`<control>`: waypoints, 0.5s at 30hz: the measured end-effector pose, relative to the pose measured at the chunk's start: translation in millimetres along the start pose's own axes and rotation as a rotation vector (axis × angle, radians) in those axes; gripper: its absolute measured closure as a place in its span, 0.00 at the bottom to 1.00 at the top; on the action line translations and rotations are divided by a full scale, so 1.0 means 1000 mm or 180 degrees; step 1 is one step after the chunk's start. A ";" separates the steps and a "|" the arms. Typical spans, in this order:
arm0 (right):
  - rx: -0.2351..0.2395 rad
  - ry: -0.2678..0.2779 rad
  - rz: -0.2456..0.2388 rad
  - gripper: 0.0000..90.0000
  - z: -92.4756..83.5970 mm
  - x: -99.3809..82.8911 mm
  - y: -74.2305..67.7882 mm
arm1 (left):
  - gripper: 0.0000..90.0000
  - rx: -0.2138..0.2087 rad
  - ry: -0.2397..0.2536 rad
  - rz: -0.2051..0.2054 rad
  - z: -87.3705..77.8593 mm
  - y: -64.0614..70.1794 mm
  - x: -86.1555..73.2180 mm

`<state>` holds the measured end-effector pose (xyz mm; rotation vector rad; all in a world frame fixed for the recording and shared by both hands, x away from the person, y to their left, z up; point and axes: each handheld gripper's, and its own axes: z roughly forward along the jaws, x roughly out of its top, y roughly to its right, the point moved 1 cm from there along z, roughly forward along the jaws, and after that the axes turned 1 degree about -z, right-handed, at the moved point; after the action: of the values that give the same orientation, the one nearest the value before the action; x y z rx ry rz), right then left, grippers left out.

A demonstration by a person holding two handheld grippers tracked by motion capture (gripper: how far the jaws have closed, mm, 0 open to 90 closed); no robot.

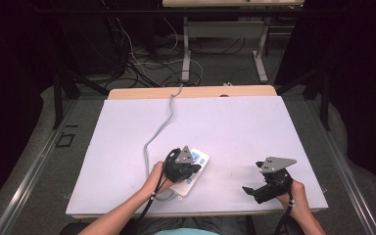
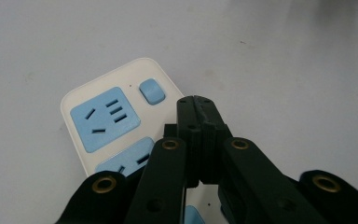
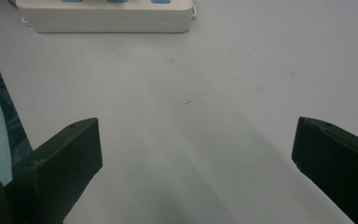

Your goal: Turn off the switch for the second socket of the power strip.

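One white power strip (image 2: 121, 116) with pale blue socket faces and a blue switch lies near the front of the bench (image 1: 225, 122), its grey cord (image 1: 164, 125) trailing away toward the far edge. Jaws closed on nothing, the left gripper (image 2: 196, 100) hangs over it beside the switch, probably to press it. Jaws wide and empty, the right gripper (image 1: 257, 185) rests well apart.

No legible text or labels anywhere.
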<state>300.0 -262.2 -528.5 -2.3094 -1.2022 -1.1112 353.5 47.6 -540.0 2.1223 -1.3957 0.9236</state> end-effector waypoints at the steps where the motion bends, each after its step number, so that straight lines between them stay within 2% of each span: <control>1: 0.0005 0.0000 0.0003 0.01 0.000 0.000 0.000 | 1.00 0.0004 0.0004 0.0004 0.000 0.000 0.000; 15: 0.0024 -0.0016 -0.0002 0.01 -0.001 0.000 0.000 | 1.00 0.0031 0.0009 0.0036 0.000 0.001 0.000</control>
<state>299.5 -262.5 -528.1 -2.3076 -1.2071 -1.1001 352.2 47.0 -540.2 2.1214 -1.4061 0.9392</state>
